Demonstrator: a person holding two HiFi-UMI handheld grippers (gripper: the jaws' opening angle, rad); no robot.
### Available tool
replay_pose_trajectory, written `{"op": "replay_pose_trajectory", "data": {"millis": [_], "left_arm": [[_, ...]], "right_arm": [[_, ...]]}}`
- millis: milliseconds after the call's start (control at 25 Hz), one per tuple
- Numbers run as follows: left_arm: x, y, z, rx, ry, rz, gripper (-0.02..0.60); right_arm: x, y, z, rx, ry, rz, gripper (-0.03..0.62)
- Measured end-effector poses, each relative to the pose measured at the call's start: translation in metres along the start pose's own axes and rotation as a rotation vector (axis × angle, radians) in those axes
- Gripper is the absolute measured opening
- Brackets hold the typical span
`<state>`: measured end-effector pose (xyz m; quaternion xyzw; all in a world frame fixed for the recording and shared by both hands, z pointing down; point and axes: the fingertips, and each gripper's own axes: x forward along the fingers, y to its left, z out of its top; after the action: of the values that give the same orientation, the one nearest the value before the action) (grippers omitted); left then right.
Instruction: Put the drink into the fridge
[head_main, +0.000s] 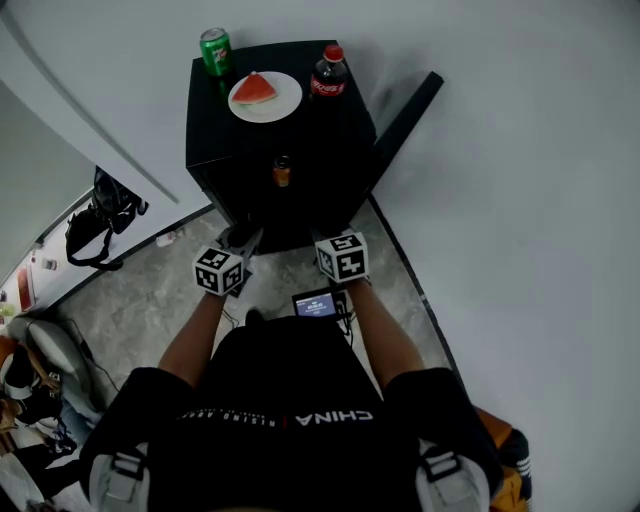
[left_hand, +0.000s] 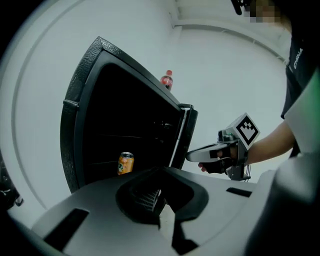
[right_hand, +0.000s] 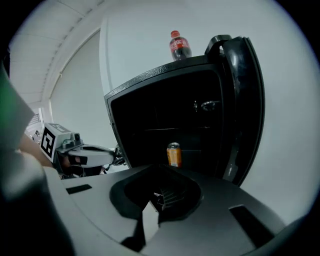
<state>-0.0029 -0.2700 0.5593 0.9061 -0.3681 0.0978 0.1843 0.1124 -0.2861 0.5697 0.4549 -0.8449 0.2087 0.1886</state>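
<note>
A black mini fridge (head_main: 330, 130) stands with its door (head_main: 405, 110) swung open to the right. An orange drink can (head_main: 282, 171) stands upright on a shelf inside, and shows as the same can (left_hand: 125, 163) (right_hand: 173, 154) in both gripper views. My left gripper (head_main: 240, 240) (left_hand: 159, 207) and right gripper (head_main: 330, 243) (right_hand: 152, 202) hover side by side in front of the fridge opening, apart from the can. Both are shut with nothing between the jaws. Each gripper sees the other: the right gripper (left_hand: 192, 157) and the left gripper (right_hand: 112, 152).
On top of the fridge stand a green can (head_main: 215, 50), a white plate (head_main: 285, 105) with a watermelon slice (head_main: 254, 88), and a cola bottle (head_main: 329, 72) (left_hand: 167, 80) (right_hand: 179, 46). A black bag (head_main: 100, 215) lies on the floor to the left. White walls flank the fridge.
</note>
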Motion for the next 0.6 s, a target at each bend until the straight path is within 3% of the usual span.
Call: {"op": "replay_pose_trajectory", "data": {"millis": [360, 600], "left_arm": [[0.003, -0.010, -0.010, 0.013, 0.041, -0.001, 0.012], [0.000, -0.020, -0.026, -0.013, 0.062, 0.054, 0.012]], "right_arm": [[0.000, -0.002, -0.018, 0.001, 0.058, 0.038, 0.015], [-0.007, -0.015, -0.036, 0.011, 0.080, 0.067, 0.014]]}}
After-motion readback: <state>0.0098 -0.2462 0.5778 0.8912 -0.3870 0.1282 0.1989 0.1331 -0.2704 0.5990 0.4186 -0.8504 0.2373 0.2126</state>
